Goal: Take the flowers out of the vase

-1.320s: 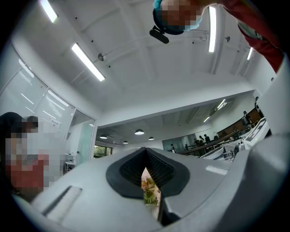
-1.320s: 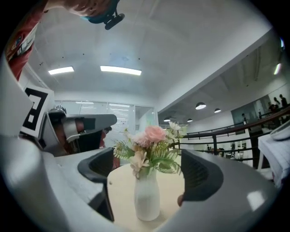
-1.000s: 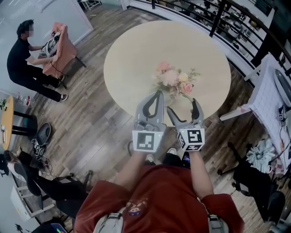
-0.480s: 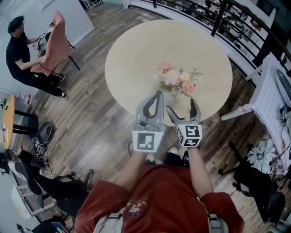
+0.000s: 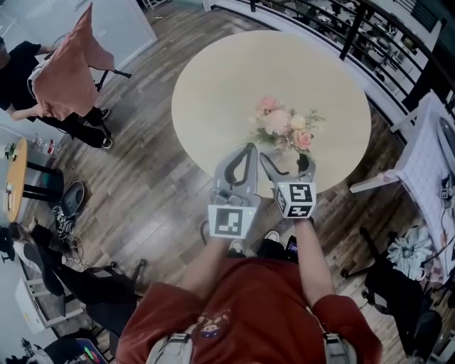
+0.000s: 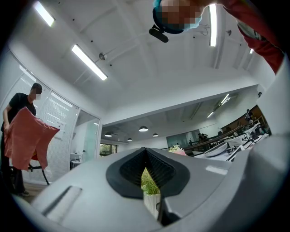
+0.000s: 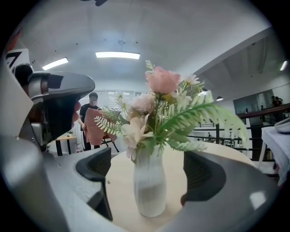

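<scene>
A bunch of pink and cream flowers (image 5: 284,124) with green fern leaves stands in a white frosted vase (image 7: 149,186) on the round beige table (image 5: 234,85). In the right gripper view the flowers (image 7: 158,108) rise above the vase, which stands upright between the open jaws, untouched. My right gripper (image 5: 286,162) hovers just short of the vase at the table's near edge. My left gripper (image 5: 247,151) is beside it, jaws shut with nothing in them; through the slit a bit of the vase (image 6: 152,204) and leaves shows.
A person (image 5: 28,78) handles a pink cloth (image 5: 67,67) at the far left. A dark railing (image 5: 341,21) runs behind the table. A white chair (image 5: 419,149) stands at right, and a small round table (image 5: 11,178) at left.
The head view has shifted slightly; both grippers have edged forward towards the vase. The person at left has lifted the pink cloth higher.
</scene>
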A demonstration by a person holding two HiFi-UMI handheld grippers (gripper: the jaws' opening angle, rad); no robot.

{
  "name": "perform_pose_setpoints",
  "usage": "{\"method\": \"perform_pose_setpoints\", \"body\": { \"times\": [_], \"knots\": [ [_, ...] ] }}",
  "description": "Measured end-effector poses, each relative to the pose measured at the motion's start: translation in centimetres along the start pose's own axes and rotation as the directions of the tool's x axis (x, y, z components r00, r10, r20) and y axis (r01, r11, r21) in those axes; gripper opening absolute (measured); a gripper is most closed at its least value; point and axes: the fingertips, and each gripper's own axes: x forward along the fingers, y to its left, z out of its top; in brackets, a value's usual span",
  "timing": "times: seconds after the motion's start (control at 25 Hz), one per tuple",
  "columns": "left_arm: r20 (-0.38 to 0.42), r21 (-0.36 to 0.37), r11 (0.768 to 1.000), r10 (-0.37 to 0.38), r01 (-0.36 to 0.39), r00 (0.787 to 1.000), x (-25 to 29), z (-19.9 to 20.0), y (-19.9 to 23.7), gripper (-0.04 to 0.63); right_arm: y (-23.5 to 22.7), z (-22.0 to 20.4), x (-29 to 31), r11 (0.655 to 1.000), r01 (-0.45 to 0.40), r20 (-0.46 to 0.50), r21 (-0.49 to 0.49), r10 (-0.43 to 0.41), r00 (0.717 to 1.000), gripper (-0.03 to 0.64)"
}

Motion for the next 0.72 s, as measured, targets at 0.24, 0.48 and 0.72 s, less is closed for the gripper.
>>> {"method": "perform_pose_setpoints", "body": {
  "times": [0.24, 0.48, 0.72],
  "knots": [
    [-0.001, 0.020, 1.000, 0.011, -0.011, 1.000, 0.0, 0.0, 0.3, 0.005, 0.1, 0.9, 1.5, 1.000, -0.011, 0.013, -0.018, 0.011, 1.000, 0.488],
    [-0.007, 0.034, 0.999, 0.011, -0.010, 1.000, 0.3, -0.3, 0.1, 0.005, -0.1, 1.7, 1.9, 1.000, 0.002, 0.035, -0.029, -0.001, 0.999, 0.488],
    [-0.006, 0.034, 0.999, 0.008, -0.008, 1.000, 0.8, -0.4, -0.1, 0.005, 0.0, 2.5, 2.1, 0.998, 0.005, 0.063, -0.065, -0.001, 0.998, 0.488]
  ]
}}
